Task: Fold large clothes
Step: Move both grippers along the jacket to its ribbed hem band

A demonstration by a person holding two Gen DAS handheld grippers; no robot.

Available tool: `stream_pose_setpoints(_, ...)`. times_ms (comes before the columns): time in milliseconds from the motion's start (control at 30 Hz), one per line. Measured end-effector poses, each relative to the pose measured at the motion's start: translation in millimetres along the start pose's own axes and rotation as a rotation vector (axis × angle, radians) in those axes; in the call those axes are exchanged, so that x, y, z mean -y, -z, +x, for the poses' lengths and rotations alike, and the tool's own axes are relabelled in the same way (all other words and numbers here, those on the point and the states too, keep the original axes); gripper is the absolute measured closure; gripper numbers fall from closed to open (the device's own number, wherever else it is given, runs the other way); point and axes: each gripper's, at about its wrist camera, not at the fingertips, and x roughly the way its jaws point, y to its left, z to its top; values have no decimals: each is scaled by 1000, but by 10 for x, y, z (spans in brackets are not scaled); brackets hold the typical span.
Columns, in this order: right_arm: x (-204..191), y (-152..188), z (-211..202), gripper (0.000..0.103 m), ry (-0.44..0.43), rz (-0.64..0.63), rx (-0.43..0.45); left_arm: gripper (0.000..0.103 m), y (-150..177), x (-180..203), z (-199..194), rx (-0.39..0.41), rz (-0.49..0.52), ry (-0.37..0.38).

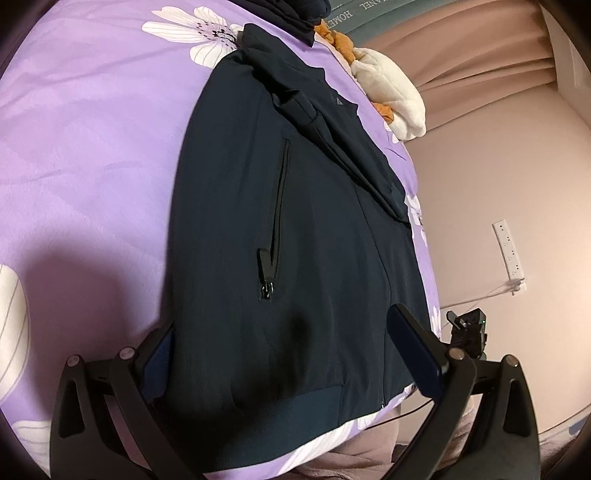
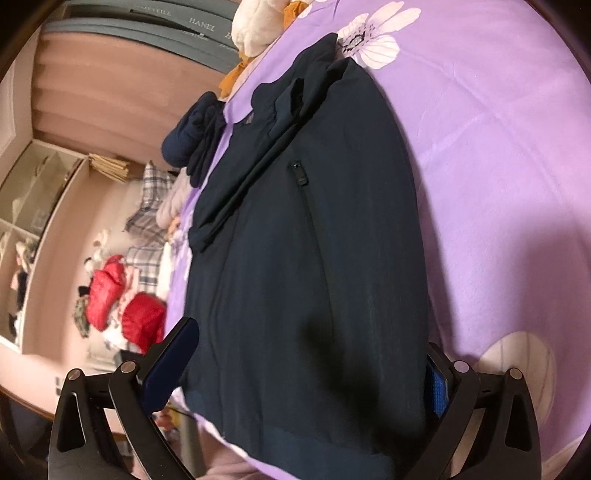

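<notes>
Across the bed, purple floral bedsheet (image 1: 92, 140) (image 2: 498, 147) covers everything, big white flower prints on it. Dark navy jacket (image 1: 295, 240) (image 2: 314, 258) lies flat on the sheet, front up, hem band nearest both cameras, collar end far. One sleeve (image 1: 332, 147) (image 2: 243, 184) is folded diagonally over the chest. Pocket zipper (image 1: 275, 236) (image 2: 310, 210) runs down the front. White and orange plush toy (image 1: 391, 92) (image 2: 255, 26) sits past the collar at the bed edge, with another dark garment (image 2: 188, 140) bunched near it. Red clothes (image 2: 122, 306) lie off the bed, blurry. White power strip (image 1: 511, 251) hangs on the pink wall. Left gripper (image 1: 291, 350) jaws spread wide, straddling the hem area, nothing pinched. Right gripper (image 2: 310, 373) jaws likewise spread wide over the jacket's lower part, holding nothing.
</notes>
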Motion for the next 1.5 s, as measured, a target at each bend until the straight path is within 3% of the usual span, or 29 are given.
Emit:
stream_pose_setpoints(633, -12, -121, 161, 0, -8, 22, -55, 2, -46, 20, 110, -49, 32, 2)
stream_pose_setpoints(867, -22, -62, 99, 2, 8, 8, -66, 8, 8, -21, 28, -34, 28, 16)
stream_pose_setpoints(1100, -6, 16, 25, 3, 11, 9, -83, 8, 86, 0, -13, -61, 75, -1)
stream_pose_setpoints(1300, 0, 52, 9, 2, 1, 8, -86, 8, 179, -66, -68, -92, 39, 57)
stream_pose_setpoints(1500, 22, 57, -13, 3, 5, 12, -97, 6, 236, -12, -43, -83, 45, 41)
